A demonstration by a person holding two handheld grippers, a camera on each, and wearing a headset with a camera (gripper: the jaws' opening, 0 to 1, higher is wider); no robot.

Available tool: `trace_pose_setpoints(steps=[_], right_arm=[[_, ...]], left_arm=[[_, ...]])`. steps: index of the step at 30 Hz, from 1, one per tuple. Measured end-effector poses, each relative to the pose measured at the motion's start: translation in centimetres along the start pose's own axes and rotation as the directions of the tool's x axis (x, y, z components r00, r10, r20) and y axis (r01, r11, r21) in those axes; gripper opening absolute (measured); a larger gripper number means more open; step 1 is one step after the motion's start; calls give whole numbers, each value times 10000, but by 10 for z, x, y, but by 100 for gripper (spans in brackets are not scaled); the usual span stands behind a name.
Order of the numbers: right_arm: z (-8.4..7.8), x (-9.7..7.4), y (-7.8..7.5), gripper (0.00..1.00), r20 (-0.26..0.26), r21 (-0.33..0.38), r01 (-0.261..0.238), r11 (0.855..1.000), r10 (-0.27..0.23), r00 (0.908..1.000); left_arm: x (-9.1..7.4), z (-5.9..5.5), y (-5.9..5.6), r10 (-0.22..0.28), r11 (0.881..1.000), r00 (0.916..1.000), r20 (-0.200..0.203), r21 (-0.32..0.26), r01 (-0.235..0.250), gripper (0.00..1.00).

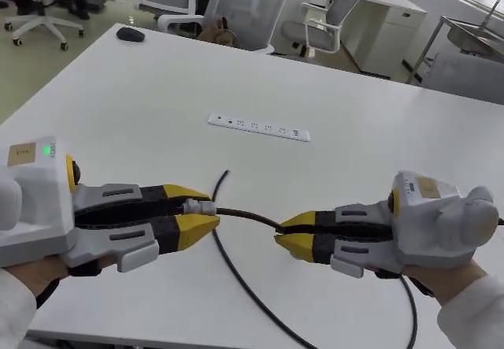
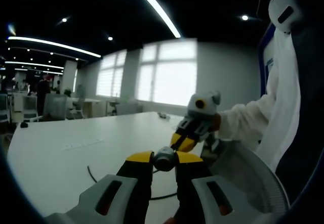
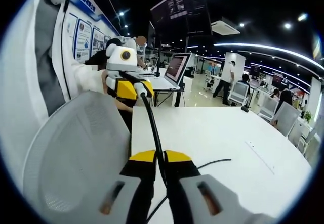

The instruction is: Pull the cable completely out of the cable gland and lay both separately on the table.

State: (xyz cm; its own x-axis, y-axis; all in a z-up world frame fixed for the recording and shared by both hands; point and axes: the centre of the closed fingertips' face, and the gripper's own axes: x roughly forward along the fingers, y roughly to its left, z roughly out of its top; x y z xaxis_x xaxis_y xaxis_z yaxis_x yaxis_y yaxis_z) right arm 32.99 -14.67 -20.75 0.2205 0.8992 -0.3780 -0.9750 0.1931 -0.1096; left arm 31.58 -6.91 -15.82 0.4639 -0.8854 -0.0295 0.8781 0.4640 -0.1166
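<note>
my left tool (image 1: 211,209) is clamped on the cable gland (image 1: 198,206), a small pale grey round fitting pinched between the yellow tips. my right tool (image 1: 278,232) faces it tip to tip, a short gap apart, with its jaws closed on the cable (image 1: 246,217). the cable comes straight out of the gland and into the right tips. both tools are held above the counter (image 1: 157,97). the cable is thin, black, smooth and round. its slack curves across the counter under the left tips, with one end lying free toward the middle. the counter is flat, matte white. a white power strip (image 1: 258,126) lies farther out, and a dark mouse (image 1: 130,35) sits near the far edge. mesh office chairs (image 1: 252,6) stand beyond it.
</note>
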Motion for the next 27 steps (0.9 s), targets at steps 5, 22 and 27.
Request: trace_pose_setpoints(steps=[5, 22, 27], right_arm=[[-8, -7, -7, 4, -105, 180, 185, 9997, -183, 9998], [-45, -7, -31, 3, -530, 1038, 964, 9899, -913, 9944], [-61, 12, -34, 3, -925, 1107, 821, 9905, -720, 9931]], left_arm=[[-1, 0, 3, 108, 9999, 9999, -12, -40, -108, 18], [-2, -3, 10, 371, 9991, 9993, -61, -182, -373, 18], [-2, -5, 11, 432, 9987, 9990, -108, -266, -435, 18]])
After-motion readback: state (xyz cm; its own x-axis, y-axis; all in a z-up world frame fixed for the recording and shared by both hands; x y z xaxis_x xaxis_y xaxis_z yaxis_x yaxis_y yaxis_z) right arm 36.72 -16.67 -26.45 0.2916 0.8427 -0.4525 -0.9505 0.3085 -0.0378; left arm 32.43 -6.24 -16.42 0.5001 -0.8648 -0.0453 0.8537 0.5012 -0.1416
